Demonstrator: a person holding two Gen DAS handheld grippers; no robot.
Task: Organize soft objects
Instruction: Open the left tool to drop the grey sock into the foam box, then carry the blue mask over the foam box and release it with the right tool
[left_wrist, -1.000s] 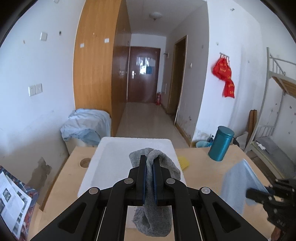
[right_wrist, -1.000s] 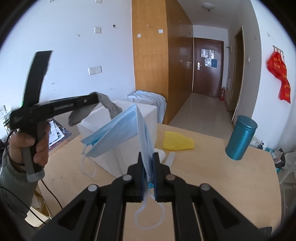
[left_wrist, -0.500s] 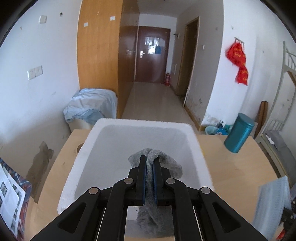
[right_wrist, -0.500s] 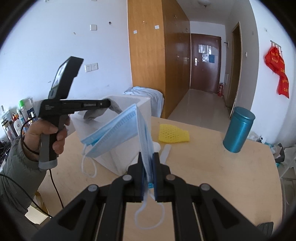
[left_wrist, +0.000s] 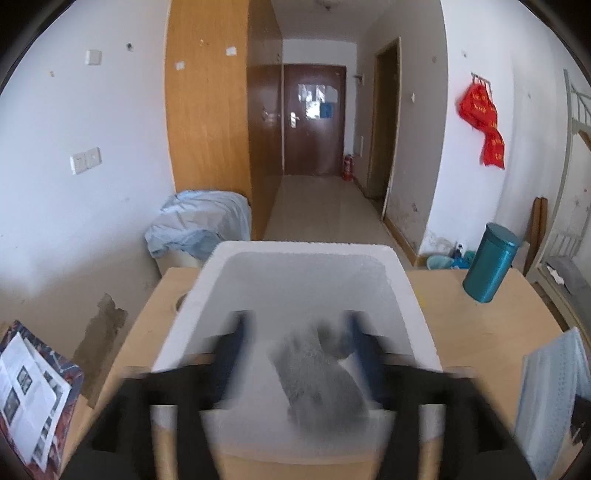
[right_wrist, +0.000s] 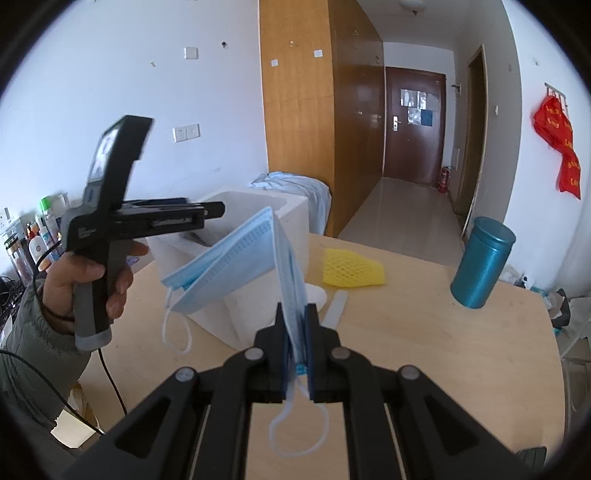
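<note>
Over the one foam box (left_wrist: 295, 254), left tongs (left_wrist: 295, 328) spread wide, one grey sock (left_wrist: 321, 380) between; right tongs (right_wrist: 295, 325) clamp one face mask (right_wrist: 236, 269).

We see even, bright daylight and strong fisheye bending with black corners in both views. In the left wrist view the black left gripper (left_wrist: 295, 354) and crumpled grey cloth (left_wrist: 321, 376) smear with motion blur; the right wrist view stays sharp.

A grey sock (left_wrist: 321, 373), blurred and bunched, sits inside the white foam box (left_wrist: 410, 295), apparently loose. A pleated blue mask (right_wrist: 251, 266) hangs folded above the table's near edge.
</note>
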